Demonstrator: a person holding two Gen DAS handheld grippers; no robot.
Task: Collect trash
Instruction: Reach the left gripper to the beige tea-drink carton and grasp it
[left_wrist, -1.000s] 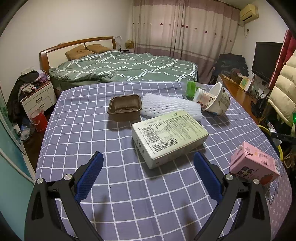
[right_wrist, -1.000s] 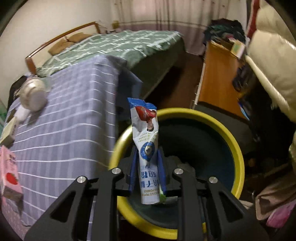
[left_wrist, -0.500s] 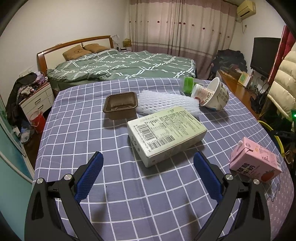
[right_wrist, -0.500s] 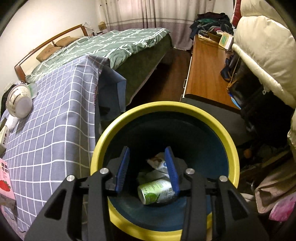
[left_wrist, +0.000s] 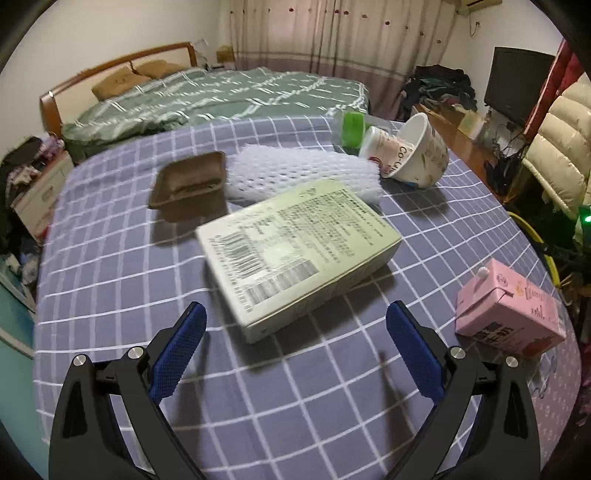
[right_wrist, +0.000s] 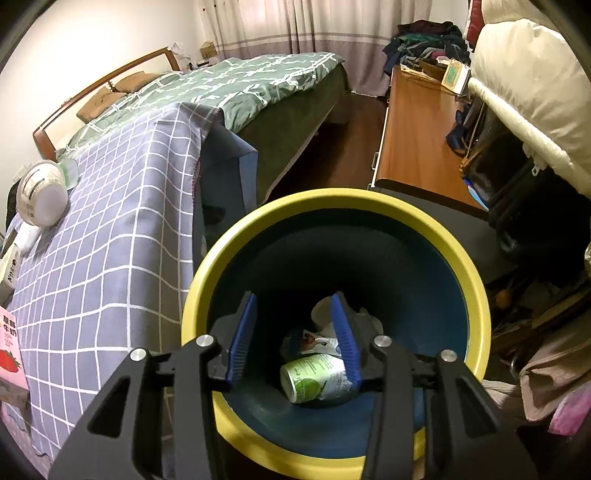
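Observation:
My left gripper is open and empty above the checked tablecloth, just short of a pale green box. Beyond the box lie a brown tray, white foam netting, a paper bowl, a cup and a green-capped bottle. A pink milk carton lies at the right. My right gripper is open and empty over the yellow-rimmed bin. A green can and the dropped packet lie inside the bin.
The bin stands on the floor beside the table's corner. A wooden desk, a padded coat and dark bags crowd the right. A green bed lies behind the table.
My right gripper opened and let the blue-and-white packet fall into the bin. My left gripper moved a little closer to the green box.

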